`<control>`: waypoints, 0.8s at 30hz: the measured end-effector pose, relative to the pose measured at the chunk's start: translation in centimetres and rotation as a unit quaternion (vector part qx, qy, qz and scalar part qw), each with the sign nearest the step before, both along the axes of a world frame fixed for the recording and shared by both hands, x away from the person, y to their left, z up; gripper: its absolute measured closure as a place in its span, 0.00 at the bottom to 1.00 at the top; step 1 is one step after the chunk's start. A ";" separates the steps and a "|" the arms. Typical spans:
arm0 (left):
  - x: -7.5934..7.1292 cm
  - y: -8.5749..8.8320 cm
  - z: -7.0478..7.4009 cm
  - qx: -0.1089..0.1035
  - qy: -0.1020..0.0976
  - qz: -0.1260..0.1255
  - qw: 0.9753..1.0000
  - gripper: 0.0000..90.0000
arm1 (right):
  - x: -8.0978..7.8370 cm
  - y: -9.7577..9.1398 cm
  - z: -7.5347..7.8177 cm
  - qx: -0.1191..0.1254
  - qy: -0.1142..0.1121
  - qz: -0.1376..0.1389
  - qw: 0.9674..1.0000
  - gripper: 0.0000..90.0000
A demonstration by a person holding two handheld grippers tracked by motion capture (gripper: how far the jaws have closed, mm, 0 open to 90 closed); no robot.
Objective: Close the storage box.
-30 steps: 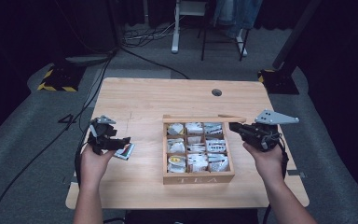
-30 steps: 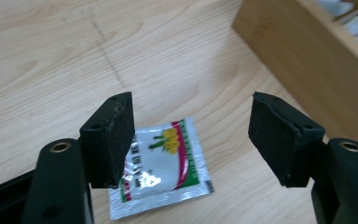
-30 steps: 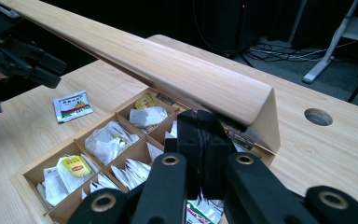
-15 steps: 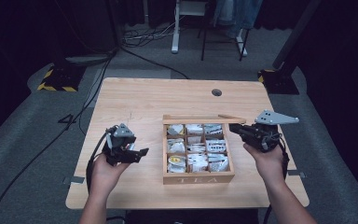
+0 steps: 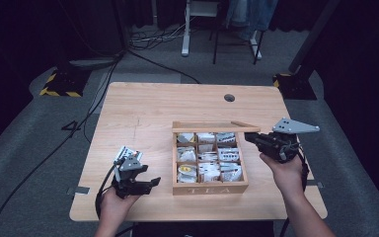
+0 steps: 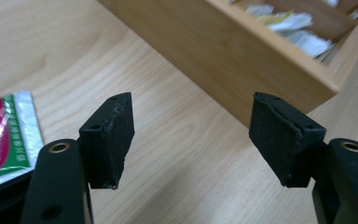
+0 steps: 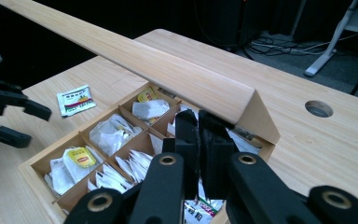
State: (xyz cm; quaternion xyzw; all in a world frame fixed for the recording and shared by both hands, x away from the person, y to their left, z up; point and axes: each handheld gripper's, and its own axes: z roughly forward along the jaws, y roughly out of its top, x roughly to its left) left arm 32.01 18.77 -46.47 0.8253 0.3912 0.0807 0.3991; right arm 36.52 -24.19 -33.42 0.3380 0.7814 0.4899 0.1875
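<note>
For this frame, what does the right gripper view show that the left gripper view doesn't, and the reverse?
Right gripper view: the raised lid, the tea bags across the compartments, the table's cable hole, the floor beyond, and the right gripper shut.

Left gripper view: the left gripper open with bare table between its jaws, and the box's outer wall close up.

Both: the tea box, the wooden table and the loose packet on it.

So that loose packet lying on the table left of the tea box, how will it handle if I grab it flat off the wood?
The packet looks thin and flat, so probably light and floppy, bending between the jaws. Its glossy wrapper may slip on the table rather than lift. The left gripper stands open beside it; catching an edge likely works better than pressing down.
</note>
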 end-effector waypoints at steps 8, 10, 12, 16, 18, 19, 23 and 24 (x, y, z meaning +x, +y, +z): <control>0.4 -0.9 -2.3 0.050 0.006 0.011 0.999 0.37 | -0.1 0.0 0.0 -0.004 0.011 0.009 1.000 0.94; 0.6 -1.2 -2.8 0.052 0.008 0.014 0.999 0.37 | -0.2 -0.1 0.0 -0.005 0.013 0.011 1.000 0.94; 0.7 -1.6 -3.2 0.056 0.000 0.012 0.998 0.38 | -0.2 -0.1 0.0 -0.006 0.014 0.012 1.000 0.94; 0.5 -2.2 -3.5 0.081 -0.028 0.003 0.996 0.37 | -0.3 -0.1 -0.1 -0.007 0.017 0.016 1.000 0.94; 0.6 -2.1 -3.7 0.078 -0.039 0.001 0.996 0.36 | -0.3 -0.1 -0.1 -0.008 0.018 0.017 1.000 0.94; 0.7 -2.1 -3.8 0.072 -0.040 0.000 0.997 0.34 | -0.4 -0.1 -0.1 -0.009 0.019 0.017 1.000 0.94; 0.9 -2.0 -3.8 0.075 -0.042 0.005 0.996 0.33 | -0.5 -0.1 -0.2 -0.011 0.022 0.019 1.000 0.94; 1.0 -2.0 -3.8 0.077 -0.044 0.003 0.996 0.33 | -0.5 -0.2 -0.2 -0.012 0.023 0.020 0.999 0.94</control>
